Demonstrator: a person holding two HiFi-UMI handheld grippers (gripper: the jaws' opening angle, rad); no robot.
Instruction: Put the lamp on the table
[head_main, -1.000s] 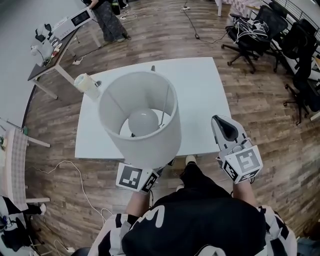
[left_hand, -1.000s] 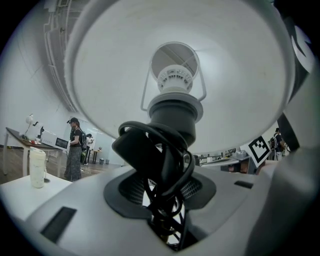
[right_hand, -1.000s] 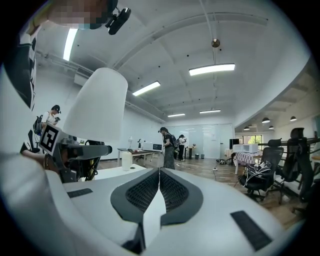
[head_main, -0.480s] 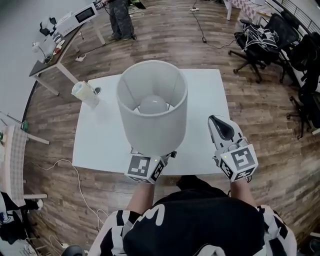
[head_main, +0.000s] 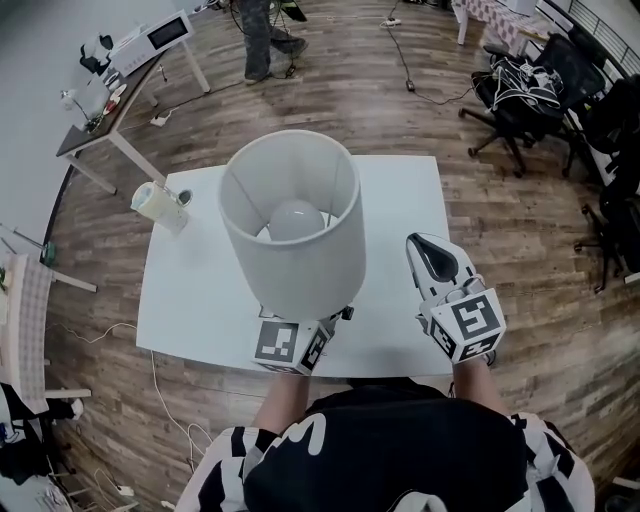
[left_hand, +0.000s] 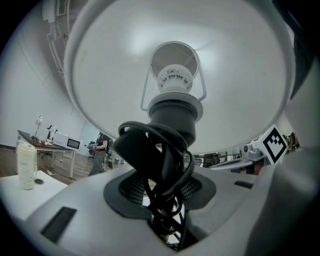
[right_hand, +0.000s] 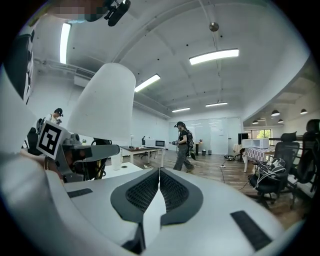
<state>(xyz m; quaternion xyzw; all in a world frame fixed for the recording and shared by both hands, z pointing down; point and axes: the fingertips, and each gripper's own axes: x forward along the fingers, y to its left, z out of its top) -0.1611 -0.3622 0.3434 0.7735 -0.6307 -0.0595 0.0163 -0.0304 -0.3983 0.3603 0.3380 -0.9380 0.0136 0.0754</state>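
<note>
**A:** Nearest first: what does each gripper hold?

**B:** The left gripper (left_hand: 165, 194) has its fingers (left_hand: 131, 190) part-way open and clamped on the lamp's stem, just under the socket (left_hand: 172, 112). The bundled black cord (left_hand: 159, 160) is caught in the same grip. The right gripper (right_hand: 159, 186) holds nothing; its fingers (right_hand: 145, 192) are pressed together. It sits level beside the left one, over the near right part of the surface.

**A:** Where is the lamp?

**B:** The lamp (head_main: 292, 225) stands roughly upright in the left grip. In the head view its white shade opens towards the camera, with the bulb (head_main: 296, 217) visible inside. It is over the near middle of the white surface (head_main: 195, 310). The shade hides the foot, so contact with the surface cannot be seen. The grip on the stem suggests the lamp is carried, not resting.

**A:** So how far along is the task?

**B:** By judgement, the lamp has been brought to the table but not yet set down. Lowering it until it stands by itself and opening the left fingers both remain.

**A:** And beyond?

**B:** A pale upright container (head_main: 155, 205) stands at the far left corner, well apart from the lamp. Past the table, a person (head_main: 262, 35) stands on the wooden floor, and office chairs (head_main: 520, 80) are at the far right.
</note>
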